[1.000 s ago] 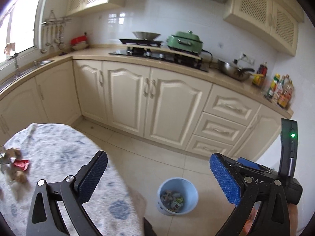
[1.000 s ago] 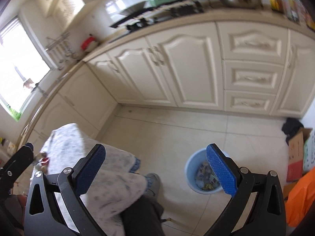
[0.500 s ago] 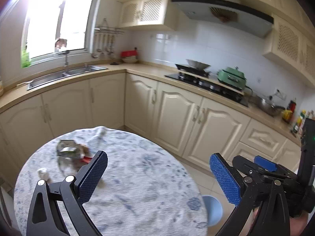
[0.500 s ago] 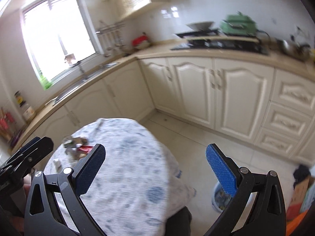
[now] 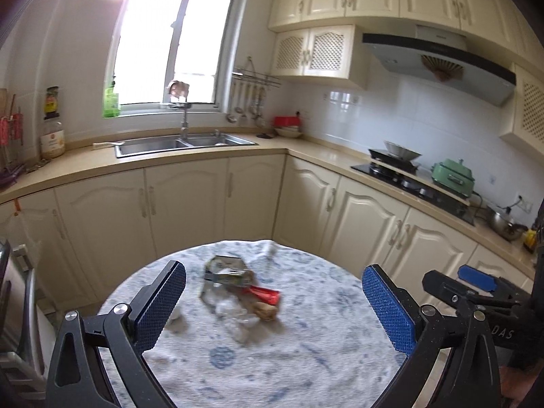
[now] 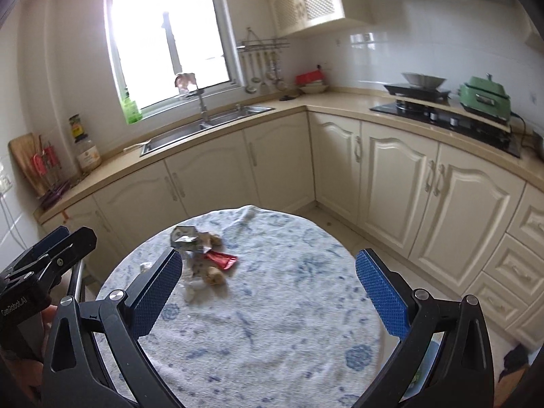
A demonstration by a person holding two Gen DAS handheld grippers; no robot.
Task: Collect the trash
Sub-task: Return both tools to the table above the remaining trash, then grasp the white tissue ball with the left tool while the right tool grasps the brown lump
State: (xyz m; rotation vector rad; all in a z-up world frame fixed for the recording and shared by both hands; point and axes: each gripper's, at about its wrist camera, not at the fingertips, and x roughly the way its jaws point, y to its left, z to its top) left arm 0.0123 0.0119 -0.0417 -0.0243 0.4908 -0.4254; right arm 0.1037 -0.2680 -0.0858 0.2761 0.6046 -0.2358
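Both claws hang open over a round table: the left gripper [image 5: 273,301] has its blue pads spread wide with nothing between them, and the right gripper [image 6: 265,287] is spread just as wide and equally empty. In the left view, the right gripper shows at the right edge; in the right view, the left gripper shows at the left edge, with part of a hand [image 6: 47,316] beneath it. The table [image 5: 306,357] wears a white cloth with a blue floral print. The trash [image 5: 243,290] lies in a loose cluster on the far left part of the table, well ahead of both grippers and touching neither. It includes a crumpled grey-green wrapper [image 5: 226,268] at the back, a red wrapper [image 5: 267,294] just beside it, a tan lump [image 5: 267,312] touching the red one's near end, and some clear, blurred plastic scraps [image 5: 226,307] on the near left. A small white scrap [image 6: 145,266] sits apart, closer to the table's left rim. Another pale bit [image 6: 247,215] rests at the far edge. Behind the table run cream cabinets [image 5: 190,204] under a beige counter, with a steel sink [image 5: 180,142] below a bright window [image 5: 170,37]. A green pot [image 6: 484,97] stands on the stove at right. Motion blur softens the trash, so finer detail cannot be told.
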